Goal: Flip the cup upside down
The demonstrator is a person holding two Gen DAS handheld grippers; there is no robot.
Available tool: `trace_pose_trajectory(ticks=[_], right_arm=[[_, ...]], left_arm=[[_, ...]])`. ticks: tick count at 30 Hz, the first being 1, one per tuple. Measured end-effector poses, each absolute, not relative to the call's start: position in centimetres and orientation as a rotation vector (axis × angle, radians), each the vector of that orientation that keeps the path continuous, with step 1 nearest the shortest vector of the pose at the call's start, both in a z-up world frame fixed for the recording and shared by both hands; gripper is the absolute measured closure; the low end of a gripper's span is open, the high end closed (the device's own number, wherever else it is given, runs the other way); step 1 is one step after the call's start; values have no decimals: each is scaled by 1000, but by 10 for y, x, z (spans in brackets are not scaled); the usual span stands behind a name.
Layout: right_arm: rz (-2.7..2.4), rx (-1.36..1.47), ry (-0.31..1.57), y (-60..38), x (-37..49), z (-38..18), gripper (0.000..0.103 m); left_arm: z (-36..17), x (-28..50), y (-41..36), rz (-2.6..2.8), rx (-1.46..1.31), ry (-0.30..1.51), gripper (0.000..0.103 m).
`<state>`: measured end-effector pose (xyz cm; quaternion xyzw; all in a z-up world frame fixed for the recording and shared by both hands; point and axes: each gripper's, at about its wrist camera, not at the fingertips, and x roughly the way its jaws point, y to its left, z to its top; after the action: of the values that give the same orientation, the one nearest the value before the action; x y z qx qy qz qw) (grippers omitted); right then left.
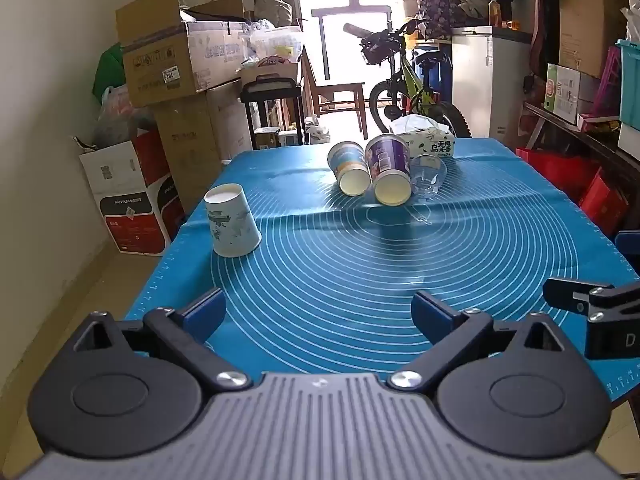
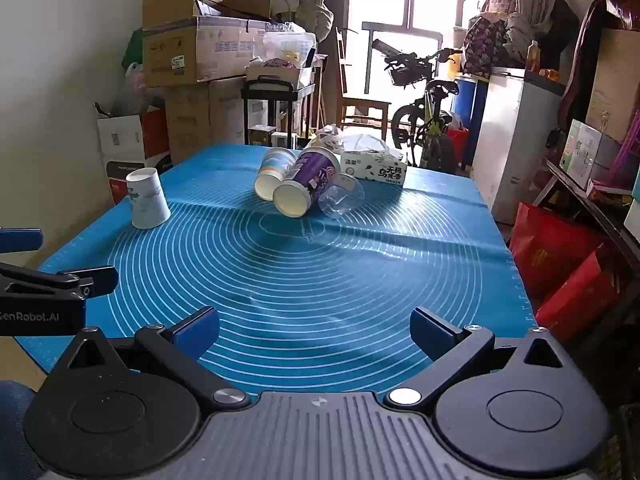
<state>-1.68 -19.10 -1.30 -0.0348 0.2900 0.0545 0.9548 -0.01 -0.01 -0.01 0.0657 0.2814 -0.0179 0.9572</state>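
A white paper cup (image 1: 232,224) stands upside down at the left of the blue mat (image 1: 360,280); it also shows in the right wrist view (image 2: 147,199). Three cups lie on their sides at the far middle: a blue-and-yellow cup (image 1: 349,167), a purple cup (image 1: 389,168) and a clear plastic cup (image 1: 429,175). In the right wrist view they are the blue-and-yellow cup (image 2: 274,172), the purple cup (image 2: 306,182) and the clear cup (image 2: 340,198). My left gripper (image 1: 319,314) is open and empty over the near edge. My right gripper (image 2: 315,332) is open and empty beside it.
A tissue box (image 1: 430,140) sits behind the lying cups at the far edge. Cardboard boxes (image 1: 168,64) stack along the left wall. A bicycle (image 1: 412,88) and a white cabinet (image 1: 488,80) stand beyond the table. Red bags (image 2: 560,256) sit on the right.
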Motion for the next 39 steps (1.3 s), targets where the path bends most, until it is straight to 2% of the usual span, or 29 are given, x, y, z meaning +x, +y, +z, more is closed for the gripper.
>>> trace_pose_trajectory(ticks=[39], right_arm=[[104,-74,594,-191,-17,-16,0]], left_arm=[[-3,0,-2,-39,145,564,5]])
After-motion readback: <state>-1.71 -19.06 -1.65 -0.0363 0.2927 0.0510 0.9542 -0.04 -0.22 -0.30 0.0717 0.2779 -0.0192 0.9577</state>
